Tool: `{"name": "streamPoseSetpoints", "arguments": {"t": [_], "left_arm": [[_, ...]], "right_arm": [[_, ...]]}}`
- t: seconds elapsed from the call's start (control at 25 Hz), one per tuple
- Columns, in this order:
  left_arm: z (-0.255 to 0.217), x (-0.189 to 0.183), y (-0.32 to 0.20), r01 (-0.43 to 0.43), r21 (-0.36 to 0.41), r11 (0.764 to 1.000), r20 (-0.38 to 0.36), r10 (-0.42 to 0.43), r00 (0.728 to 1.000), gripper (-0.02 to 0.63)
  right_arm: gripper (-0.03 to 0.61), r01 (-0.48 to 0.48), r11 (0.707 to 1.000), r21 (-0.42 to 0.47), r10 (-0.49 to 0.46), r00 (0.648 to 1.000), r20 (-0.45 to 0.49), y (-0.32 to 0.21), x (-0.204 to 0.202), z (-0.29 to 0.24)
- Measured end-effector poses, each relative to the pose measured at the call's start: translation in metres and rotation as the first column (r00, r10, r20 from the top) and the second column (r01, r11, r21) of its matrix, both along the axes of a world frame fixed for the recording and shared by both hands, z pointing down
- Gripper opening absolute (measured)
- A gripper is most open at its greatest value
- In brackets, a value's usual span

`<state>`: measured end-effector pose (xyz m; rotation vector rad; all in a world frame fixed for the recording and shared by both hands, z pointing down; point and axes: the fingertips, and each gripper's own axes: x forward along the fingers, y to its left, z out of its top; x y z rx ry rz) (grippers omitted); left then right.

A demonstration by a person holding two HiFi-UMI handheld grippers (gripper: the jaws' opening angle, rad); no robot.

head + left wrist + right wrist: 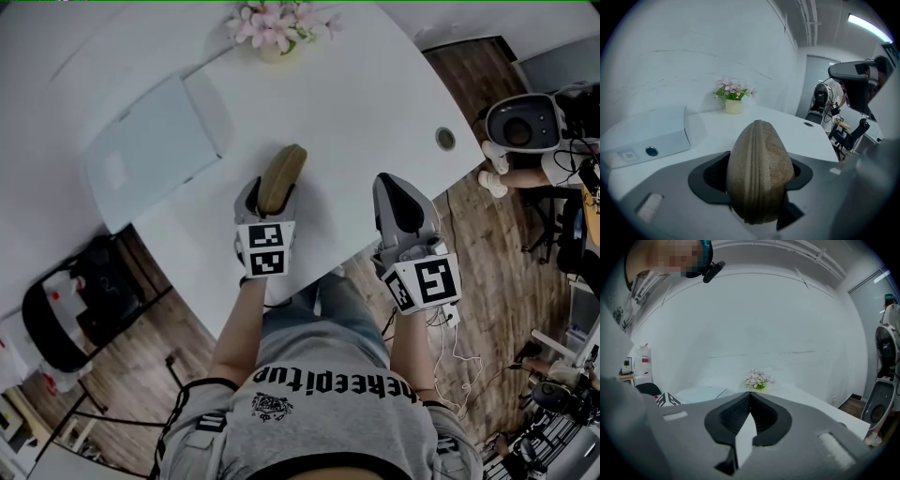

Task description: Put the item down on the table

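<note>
Left gripper clamped on a tan pouch over the table; right gripper closed, empty.
Head view: the pouch sticks out forward past the left gripper's jaws, its far end pointing toward the flowers, with a white box off to its left; whether it touches the tabletop cannot be told. The right gripper hangs beside it at the table's near edge, apart from the pouch. Left gripper view: the pouch fills the gap, zipper seam facing the camera, both pads pressed on its sides. Right gripper view: the jaw tips meet with nothing between them.
</note>
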<state>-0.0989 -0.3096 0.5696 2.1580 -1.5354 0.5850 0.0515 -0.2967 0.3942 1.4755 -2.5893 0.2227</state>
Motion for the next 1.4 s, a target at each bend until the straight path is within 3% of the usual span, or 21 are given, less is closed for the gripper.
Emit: {"name": "streamPoseSetpoints", "arguments": {"t": [0.4,0.76,1.04,1.24,1.4], "left_arm": [[0.003,0.002,0.001,-0.008,-0.004,1.000,0.015,0.008,1.000,0.308],[0.019,0.000,0.010,-0.007,-0.065,0.998,0.054,0.010,0.998,0.313],[0.017,0.002,0.012,-0.016,-0.052,0.999,0.080,0.020,0.997,0.319],[0.004,0.007,0.017,-0.042,-0.021,0.999,0.048,0.043,0.998,0.373],[-0.008,0.005,0.025,-0.034,0.007,0.999,0.048,0.034,0.998,0.356]], "right_arm": [[-0.003,0.005,1.000,0.005,-0.005,1.000,0.000,0.003,0.000,-0.001],[-0.003,-0.006,1.000,0.009,0.006,1.000,0.001,0.010,0.004,-0.002],[-0.003,-0.012,1.000,0.018,0.012,1.000,0.000,0.019,0.010,-0.006],[-0.003,-0.003,1.000,0.031,0.003,1.000,0.003,0.027,0.012,-0.012],[-0.003,0.017,0.999,0.039,-0.017,1.000,0.003,0.034,0.009,-0.016]]}}
